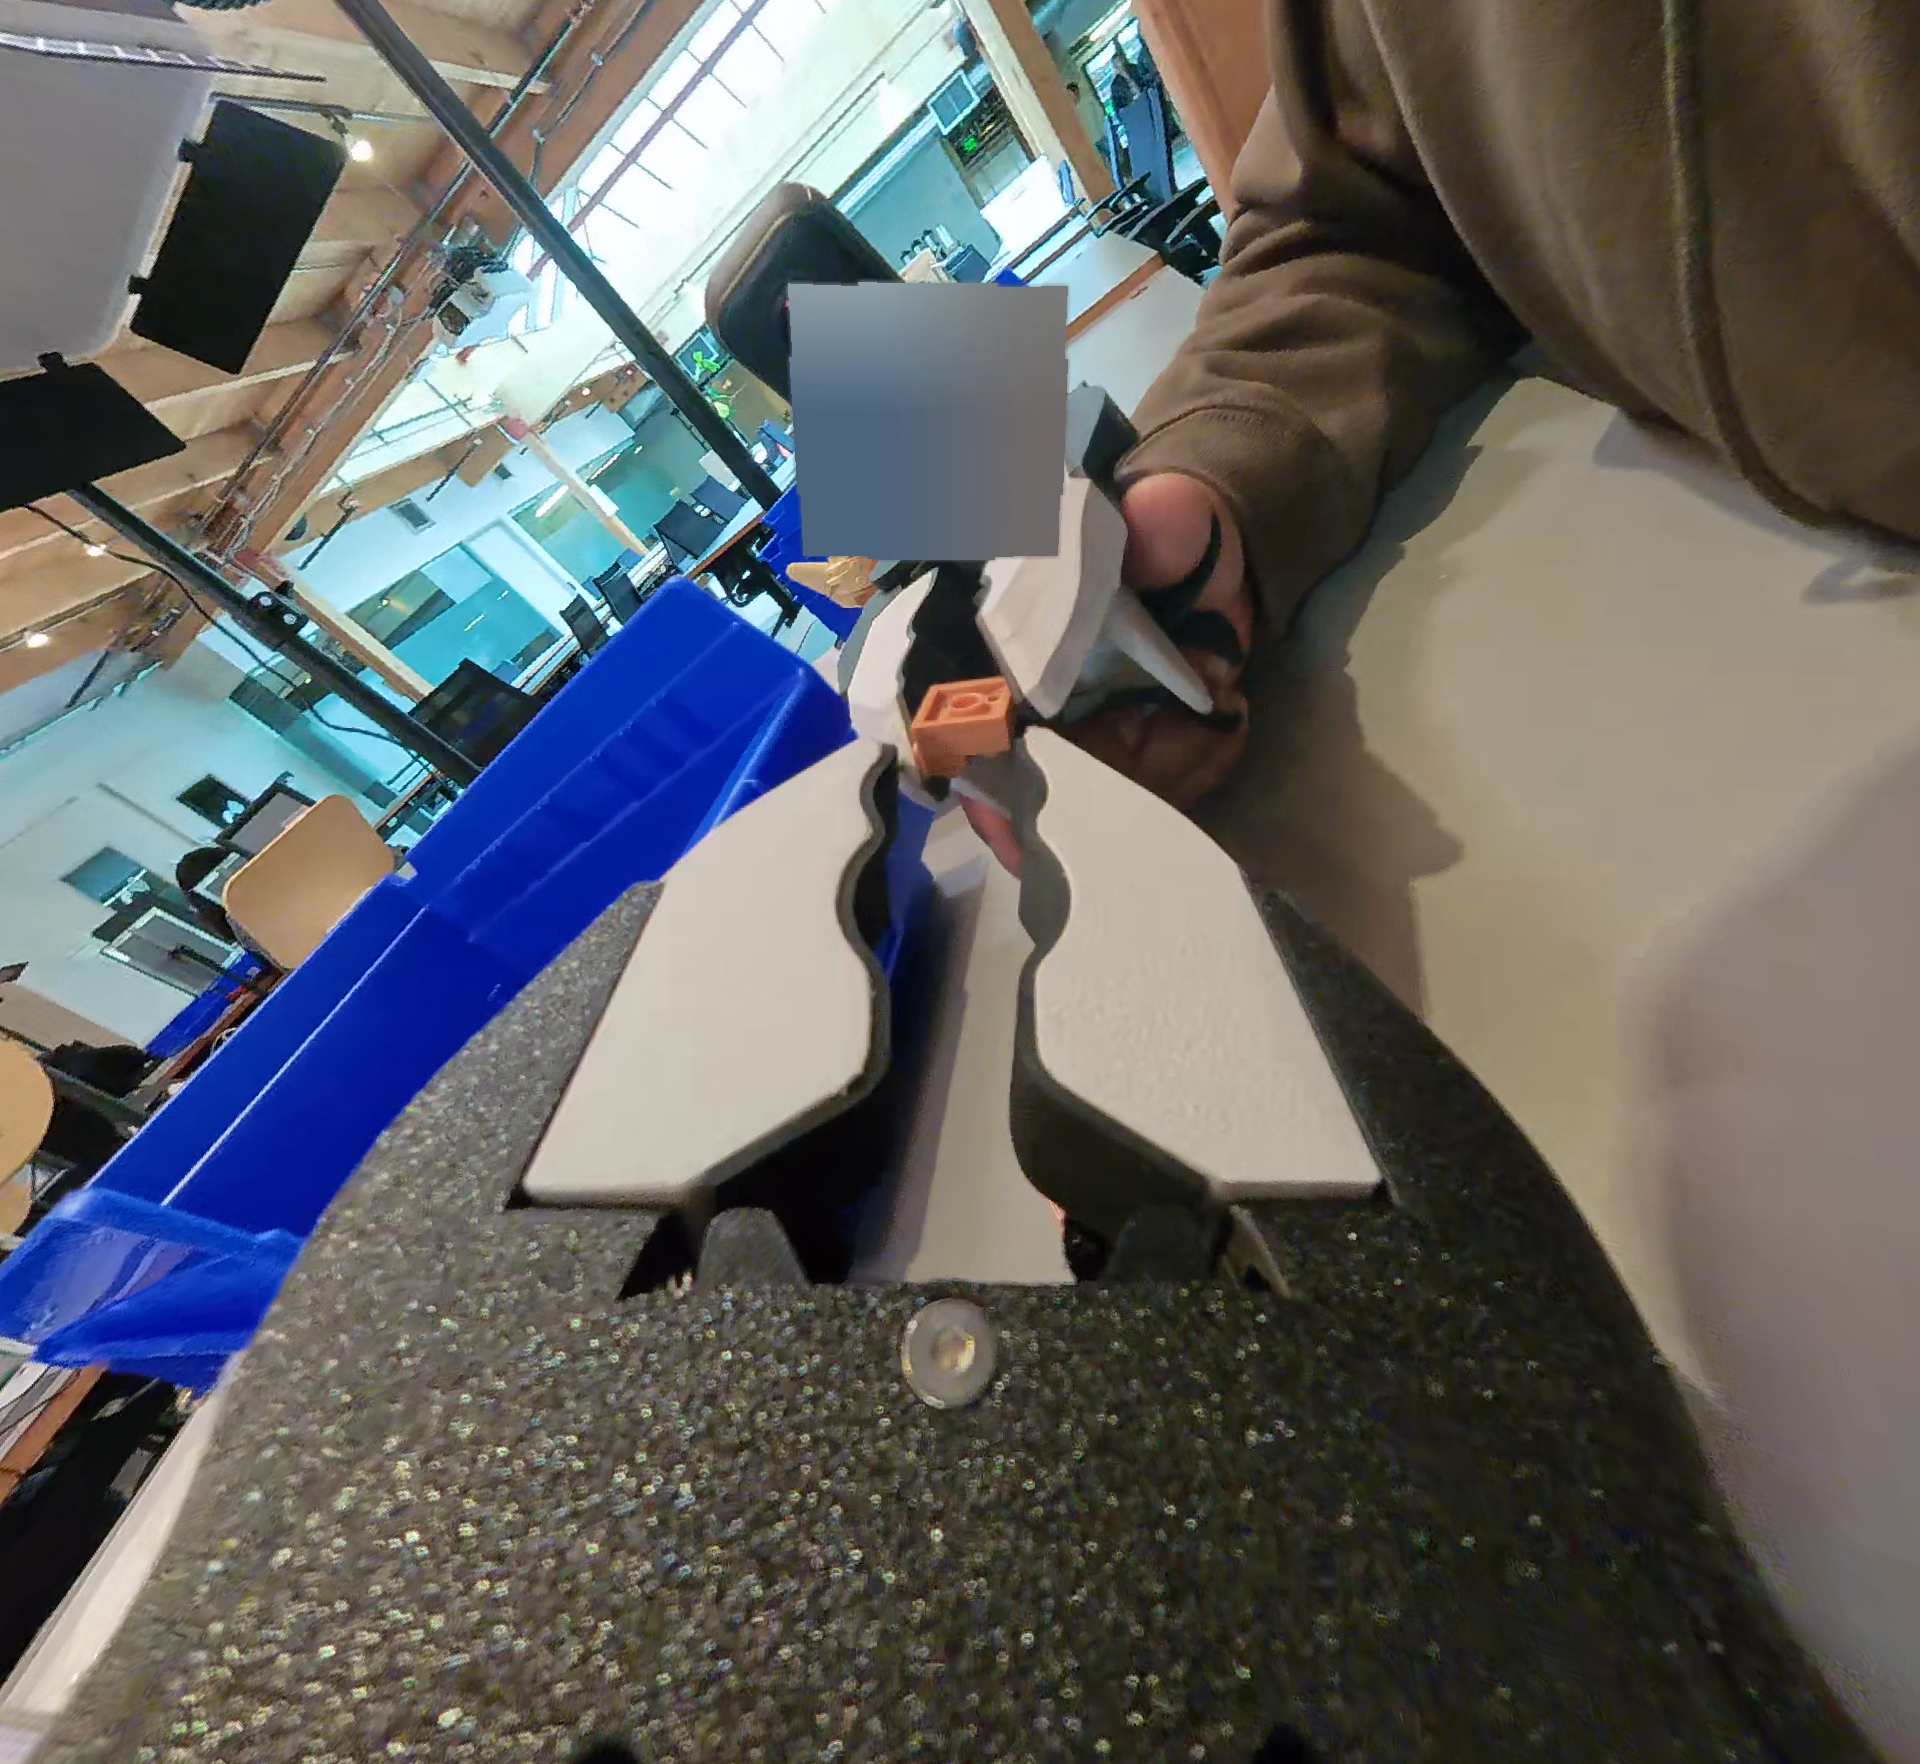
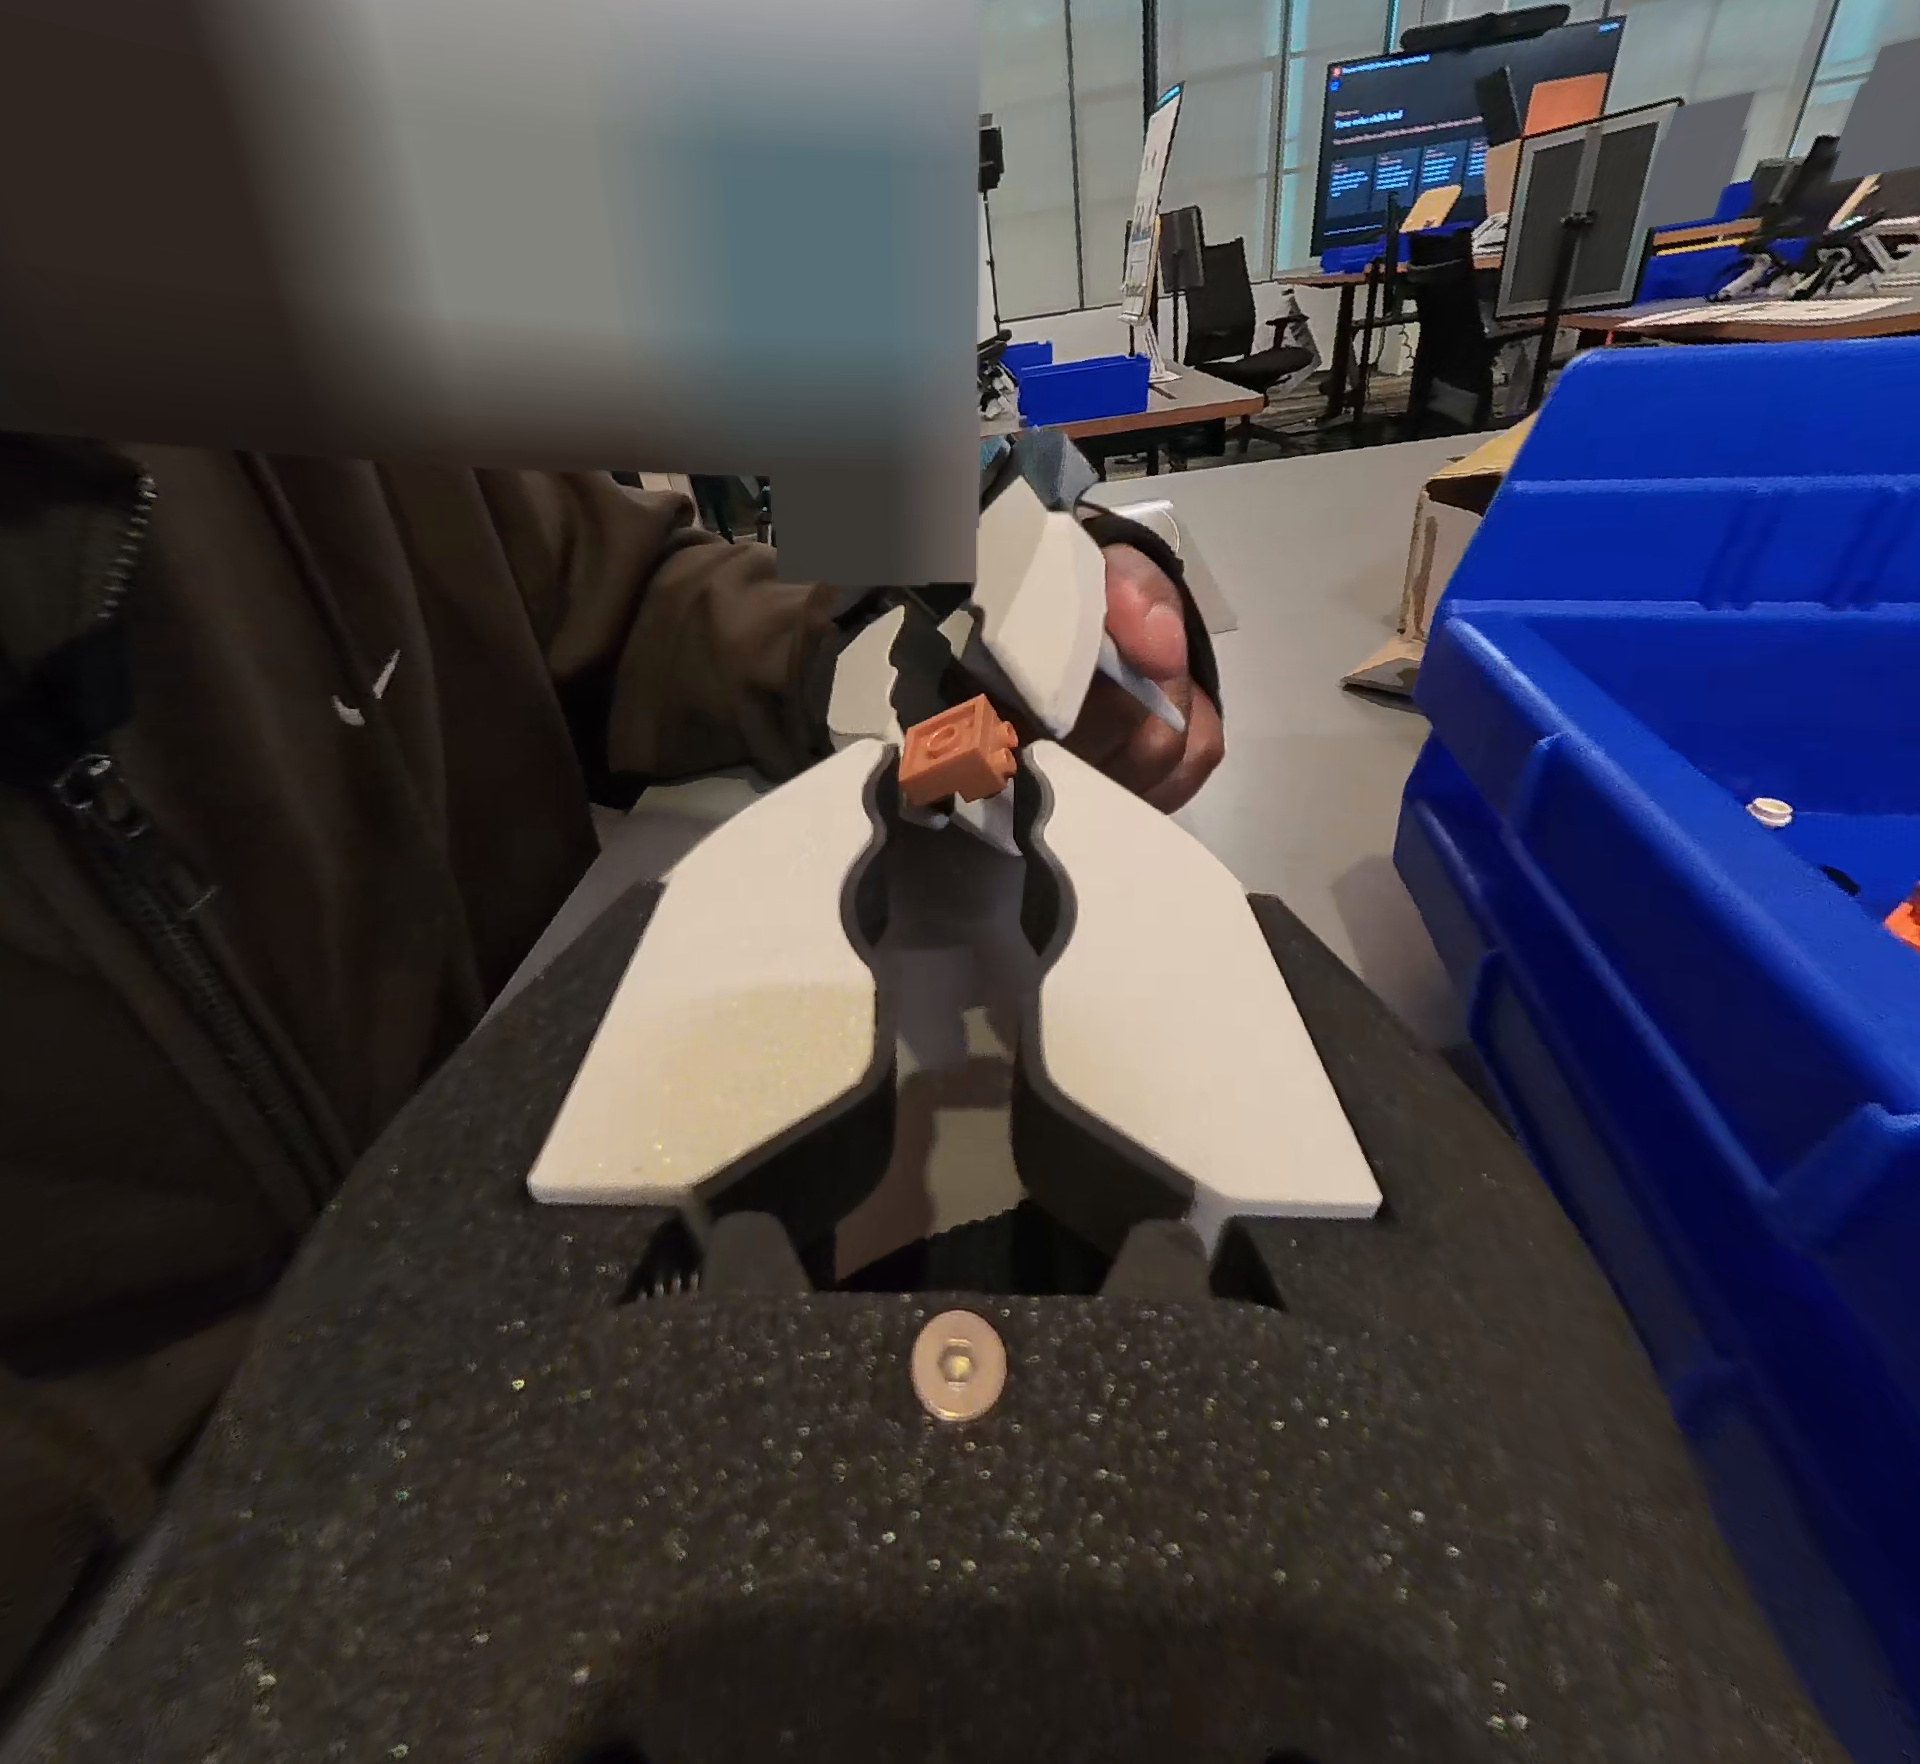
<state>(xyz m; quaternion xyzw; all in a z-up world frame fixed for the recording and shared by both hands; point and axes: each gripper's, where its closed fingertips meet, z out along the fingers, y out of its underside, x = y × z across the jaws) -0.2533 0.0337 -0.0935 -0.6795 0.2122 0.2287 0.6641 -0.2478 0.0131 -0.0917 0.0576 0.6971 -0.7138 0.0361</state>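
A small orange-brown brick with a stud on top and one on its side sits where the two grippers meet tip to tip. My left gripper has its jaws narrowed to the brick's width, and the fingertips flank it. In the right wrist view the same brick sits between the narrowed tips of my right gripper. The opposite gripper shows just beyond the brick in each view. A pale sliver shows under the brick; what it is cannot be told. The brick is held above the grey table.
Stacked blue bins stand close on the right and hold a small white round part. The bins also show in the left wrist view. A person in a brown hoodie is close behind. Cardboard lies beyond.
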